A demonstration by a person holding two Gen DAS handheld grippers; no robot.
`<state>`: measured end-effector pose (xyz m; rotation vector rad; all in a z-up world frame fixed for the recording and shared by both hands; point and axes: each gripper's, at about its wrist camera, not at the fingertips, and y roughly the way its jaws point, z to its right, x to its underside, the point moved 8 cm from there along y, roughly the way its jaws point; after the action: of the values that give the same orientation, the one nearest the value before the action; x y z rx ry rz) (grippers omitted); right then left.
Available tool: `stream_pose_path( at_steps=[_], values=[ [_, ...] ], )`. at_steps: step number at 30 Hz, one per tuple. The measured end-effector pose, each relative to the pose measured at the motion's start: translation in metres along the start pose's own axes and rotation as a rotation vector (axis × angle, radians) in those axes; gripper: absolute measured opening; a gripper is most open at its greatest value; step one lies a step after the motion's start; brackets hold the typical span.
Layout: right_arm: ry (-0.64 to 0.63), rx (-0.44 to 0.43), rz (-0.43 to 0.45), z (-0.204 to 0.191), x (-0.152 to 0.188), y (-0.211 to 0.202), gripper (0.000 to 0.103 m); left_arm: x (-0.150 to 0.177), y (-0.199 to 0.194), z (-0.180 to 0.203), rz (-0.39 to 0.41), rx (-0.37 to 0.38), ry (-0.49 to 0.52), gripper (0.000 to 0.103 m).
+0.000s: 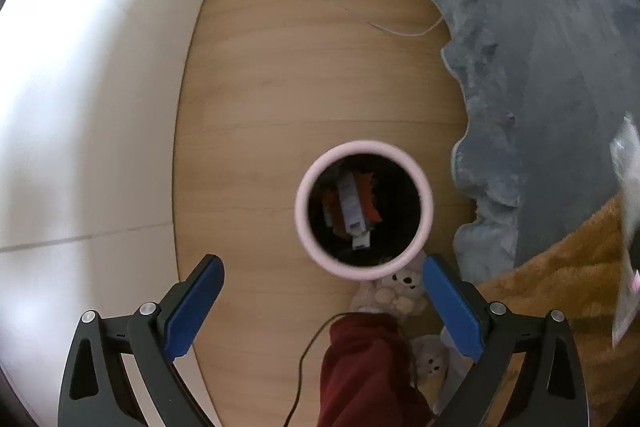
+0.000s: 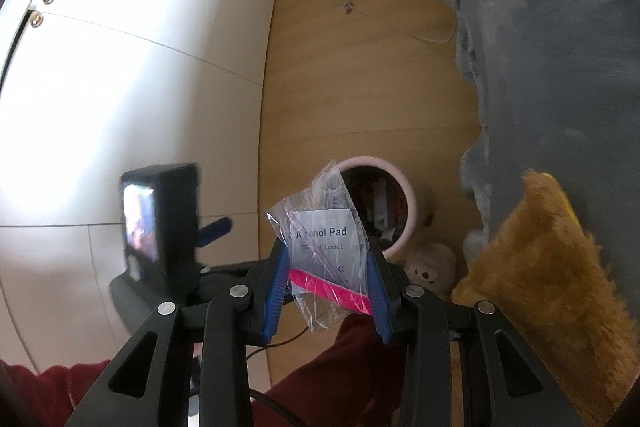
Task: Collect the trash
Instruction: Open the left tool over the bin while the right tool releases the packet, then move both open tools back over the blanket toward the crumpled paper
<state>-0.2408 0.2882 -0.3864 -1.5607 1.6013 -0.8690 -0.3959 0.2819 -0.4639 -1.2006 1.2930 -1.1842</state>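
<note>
A pink-rimmed round trash bin (image 1: 364, 209) stands on the wood floor, with wrappers and scraps inside. My left gripper (image 1: 322, 291) is open and empty, held above the bin's near side. My right gripper (image 2: 326, 267) is shut on a clear plastic bag labelled "Alcohol Pad" (image 2: 324, 247) with a pink strip. In the right wrist view the bin (image 2: 394, 203) lies just beyond the bag. The bag also shows blurred at the right edge of the left wrist view (image 1: 628, 223).
A grey blanket (image 1: 540, 67) and an orange fuzzy blanket (image 1: 560, 291) hang over the bed on the right. White cabinet doors (image 1: 100, 107) line the left. Plush slippers (image 1: 396, 295) and red trousers (image 1: 360, 367) are below. A white cable (image 1: 400, 31) lies on the floor.
</note>
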Motion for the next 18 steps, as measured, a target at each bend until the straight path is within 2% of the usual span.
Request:
stream_pose_path(
  at_steps=[6,12,15,16,17,18],
  values=[
    [-0.012,-0.008,-0.035,-0.011,-0.004,0.027,0.036,0.022,-0.006,-0.042,-0.023,-0.035,-0.088,0.099],
    [-0.033,-0.02,-0.067,-0.02,-0.004,0.056,0.037,0.035,-0.013,-0.061,-0.033,-0.044,-0.136,0.099],
    [-0.042,-0.001,-0.068,-0.02,-0.005,0.065,0.051,0.035,-0.016,-0.06,-0.029,-0.036,-0.129,0.099],
    [-0.048,0.02,-0.064,-0.02,-0.005,0.066,0.067,0.034,-0.018,-0.058,-0.026,-0.032,-0.123,0.099],
    [-0.058,0.046,-0.057,-0.019,-0.006,0.065,0.078,0.034,-0.017,-0.057,-0.024,-0.028,-0.118,0.099],
    [-0.069,0.052,-0.046,-0.019,-0.006,0.063,0.078,0.034,-0.018,-0.057,-0.021,-0.024,-0.115,0.099]
  ],
)
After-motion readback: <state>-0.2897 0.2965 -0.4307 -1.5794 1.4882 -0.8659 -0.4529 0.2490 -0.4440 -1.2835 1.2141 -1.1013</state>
